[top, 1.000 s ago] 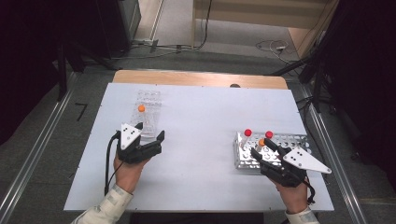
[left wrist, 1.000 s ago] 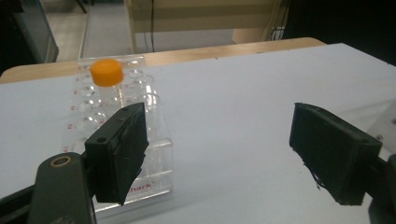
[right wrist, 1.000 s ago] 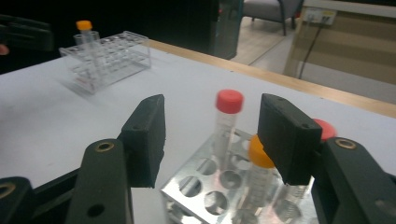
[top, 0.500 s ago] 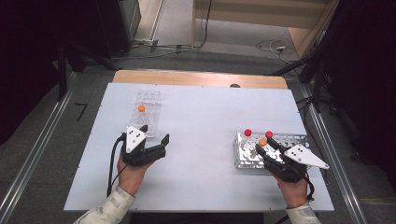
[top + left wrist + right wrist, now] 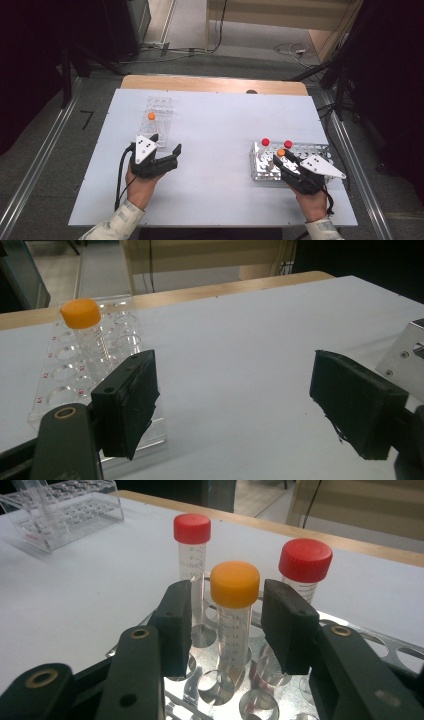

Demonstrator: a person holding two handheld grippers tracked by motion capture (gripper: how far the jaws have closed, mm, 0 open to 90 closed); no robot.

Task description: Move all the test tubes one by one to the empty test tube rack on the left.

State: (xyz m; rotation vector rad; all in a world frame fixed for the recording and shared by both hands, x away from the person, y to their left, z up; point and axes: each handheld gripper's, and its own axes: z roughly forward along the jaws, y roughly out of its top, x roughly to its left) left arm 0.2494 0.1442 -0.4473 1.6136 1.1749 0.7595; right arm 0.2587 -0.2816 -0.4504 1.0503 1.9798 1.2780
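clear rack (image 5: 65, 385): near corner behind left jaw; metal rack (image 5: 405, 357): cut by right edge

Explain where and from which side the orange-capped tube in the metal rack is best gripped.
Grip the orange-capped tube on its clear wall just below the cap, coming level from the near side, as the right tool does. It stands upright in the rack; its lower part sits in a hole, and two red-capped tubes stand close behind. The jaws, just closing, flank it with gaps.

lab: capped tubes (image 5: 234, 611), tube racks (image 5: 161, 111), cabled floor.
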